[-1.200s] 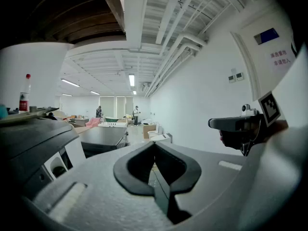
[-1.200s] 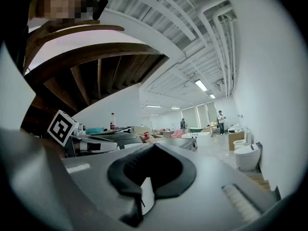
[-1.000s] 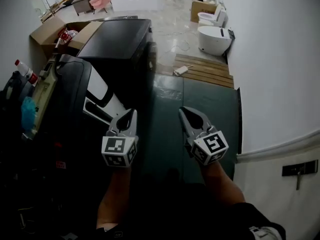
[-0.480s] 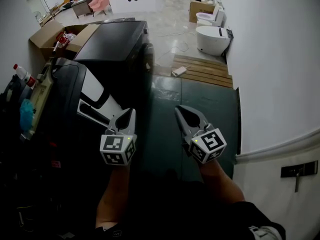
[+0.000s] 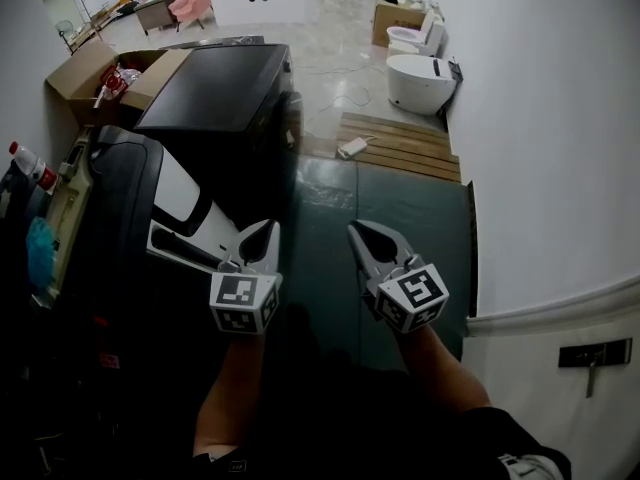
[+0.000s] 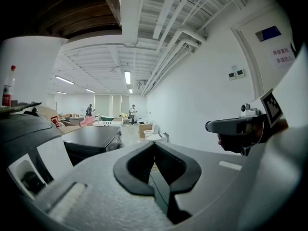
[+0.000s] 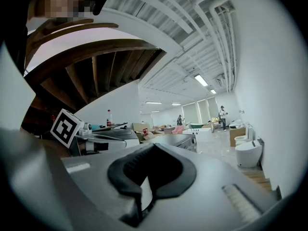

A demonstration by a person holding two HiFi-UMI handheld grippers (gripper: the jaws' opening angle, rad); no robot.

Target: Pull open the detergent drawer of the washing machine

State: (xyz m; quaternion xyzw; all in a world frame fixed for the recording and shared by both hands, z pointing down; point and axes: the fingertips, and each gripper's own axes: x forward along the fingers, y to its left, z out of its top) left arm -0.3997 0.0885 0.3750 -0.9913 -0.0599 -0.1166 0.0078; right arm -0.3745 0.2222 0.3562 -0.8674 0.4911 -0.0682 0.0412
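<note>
OK, arms: two bare forearms (image 5: 232, 398) in from bottom edge, side by side, wrists straight, both tongs aimed away from body.
Left gripper (image 5: 262, 238): low, tips beside washer front; clenched on nothing, pads meeting at tips in left gripper view.
Right gripper (image 5: 366, 238): over green mat (image 5: 420, 218), near left one but apart; also clenched, empty.
Washer (image 5: 120, 198): dark body at left of head view, white front panel; second black machine (image 5: 225, 78) beyond it.
Drawer (image 5: 190, 250): white strip under a dark slot, low on washer front, just left of left gripper tips.
Drawer axis: long side diagonal, upper left to lower right in head view; face turned toward mat.
Hard to tell: whether left tips touch drawer; whether drawer sits flush or out a bit; lower left of head view too dark to read.
Cut off: washer's left side by frame edge; dark recess (image 6: 26, 179) in white panel partly behind gripper body in left gripper view.
Background: toilet (image 5: 420, 76), boxes (image 5: 85, 63), bottle (image 5: 28, 163) at far left.
</note>
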